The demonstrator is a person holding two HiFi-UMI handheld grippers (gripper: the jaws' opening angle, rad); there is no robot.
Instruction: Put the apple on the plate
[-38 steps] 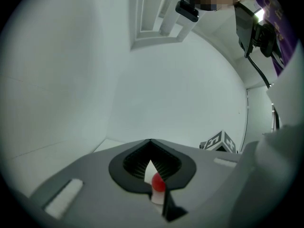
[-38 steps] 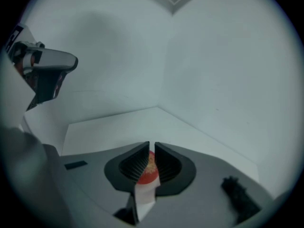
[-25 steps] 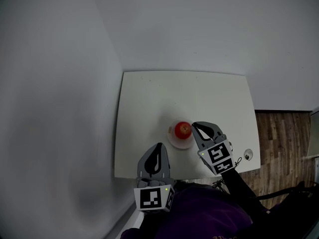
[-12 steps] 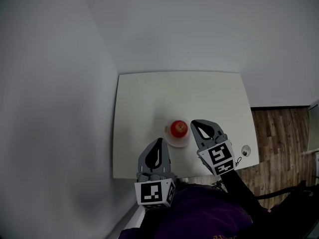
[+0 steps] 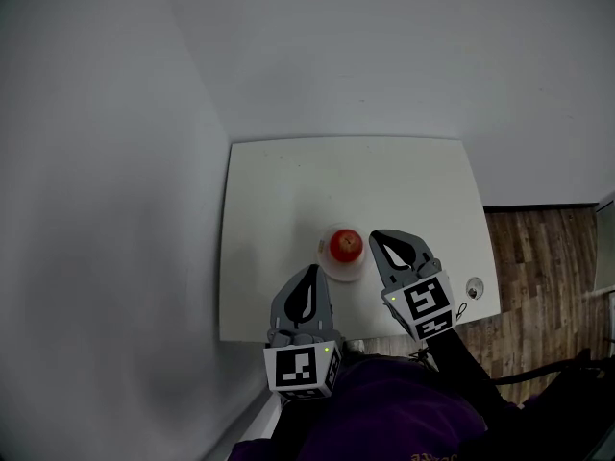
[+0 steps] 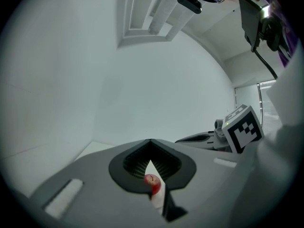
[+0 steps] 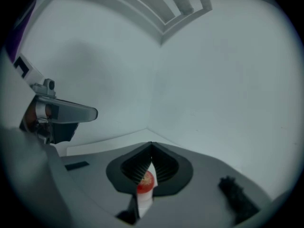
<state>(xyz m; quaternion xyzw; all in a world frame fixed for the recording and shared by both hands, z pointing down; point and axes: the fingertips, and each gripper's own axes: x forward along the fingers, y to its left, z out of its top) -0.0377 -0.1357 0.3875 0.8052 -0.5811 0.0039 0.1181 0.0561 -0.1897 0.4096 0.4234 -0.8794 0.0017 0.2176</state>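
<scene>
Left tool [image 5: 308, 270], jaws together on nothing, over the counter's [image 5: 384, 176] near edge. Right tool [image 5: 375, 237], likewise together, just beside the plate [image 5: 336, 271] bearing the apple [image 5: 346, 244]. Small round object [image 5: 474, 288] at right edge. Beyond, open counter meets walls.

Holds left gripper [image 5: 308, 273] low and close in, pointing forward, jaws closed, tips together, empty. Holds right gripper [image 5: 377, 239] farther forward, angled leftward, jaws likewise closed on nothing.
</scene>
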